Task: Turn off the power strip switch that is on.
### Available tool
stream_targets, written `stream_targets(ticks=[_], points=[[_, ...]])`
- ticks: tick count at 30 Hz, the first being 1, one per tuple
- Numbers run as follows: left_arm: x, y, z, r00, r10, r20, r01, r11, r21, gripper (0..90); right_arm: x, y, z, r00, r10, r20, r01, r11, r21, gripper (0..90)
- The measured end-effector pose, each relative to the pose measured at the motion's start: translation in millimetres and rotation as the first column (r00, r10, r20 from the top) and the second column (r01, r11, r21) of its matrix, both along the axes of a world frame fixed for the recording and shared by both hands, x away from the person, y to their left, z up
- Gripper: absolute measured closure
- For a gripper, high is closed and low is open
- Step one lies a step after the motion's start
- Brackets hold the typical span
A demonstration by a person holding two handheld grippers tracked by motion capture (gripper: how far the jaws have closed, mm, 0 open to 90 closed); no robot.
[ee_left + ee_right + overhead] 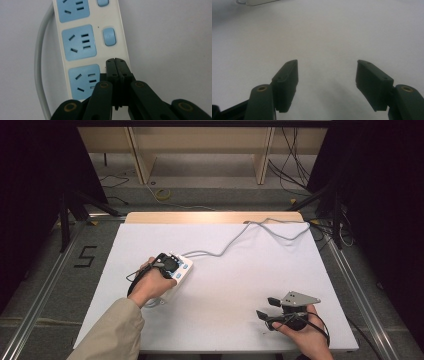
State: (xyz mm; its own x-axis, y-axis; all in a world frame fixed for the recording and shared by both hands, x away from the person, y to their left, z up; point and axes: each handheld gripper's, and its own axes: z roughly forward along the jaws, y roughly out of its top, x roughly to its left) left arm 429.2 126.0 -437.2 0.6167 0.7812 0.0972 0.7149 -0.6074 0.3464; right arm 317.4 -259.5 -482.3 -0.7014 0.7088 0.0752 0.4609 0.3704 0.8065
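A white power strip [181, 275] with blue sockets lies left of the table's middle. In the left gripper view the power strip [121, 27] runs upward, with a blue switch [109, 36] beside its middle socket [79, 42]. My left gripper [116, 61] is shut with nothing between its jaws. Its tips sit over the strip's edge beside the nearest socket [84, 81] and hide what lies under them. From above, the left gripper [171, 264] is over the strip, held in a hand. My right gripper [268, 308] stands open near the front right, and in its own view the right gripper [327, 67] is over bare table.
The strip's grey cable [225, 245] winds across the white table [240, 285] to the back edge, and the same cable [38, 62] curves along the strip's side. A strip corner [257, 2] shows far off. Stands, wires and shelving surround the table.
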Motion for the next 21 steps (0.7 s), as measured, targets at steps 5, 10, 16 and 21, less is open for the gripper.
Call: stream_targets(ticks=[5,10,16,21], points=[[-1.8,-0.6,-0.6,0.9999,0.006,0.014,-0.006,1.0,0.0,89.9,0.2,0.0,-0.1,1.0,-0.001,-0.002,0.001,1.0,-0.003,35.5],[-1.5,0.7,-0.3,0.9999,0.007,0.008,-0.007,1.0,-0.004,89.9,0.0,0.2,0.0,1.0,0.0,-0.003,0.0,1.0,-0.003,35.5],[-1.9,-0.3,-0.5,0.9999,0.01,0.014,-0.01,0.9999,-0.002,89.9,0.1,0.1,-0.1,1.0,0.0,-0.002,0.0,1.0,-0.001,35.5],[-2.8,-0.8,-0.3,0.9998,0.002,0.02,-0.003,1.0,0.008,89.9,0.2,-0.1,0.0,1.0,0.0,-0.004,0.0,1.0,-0.001,35.5]])
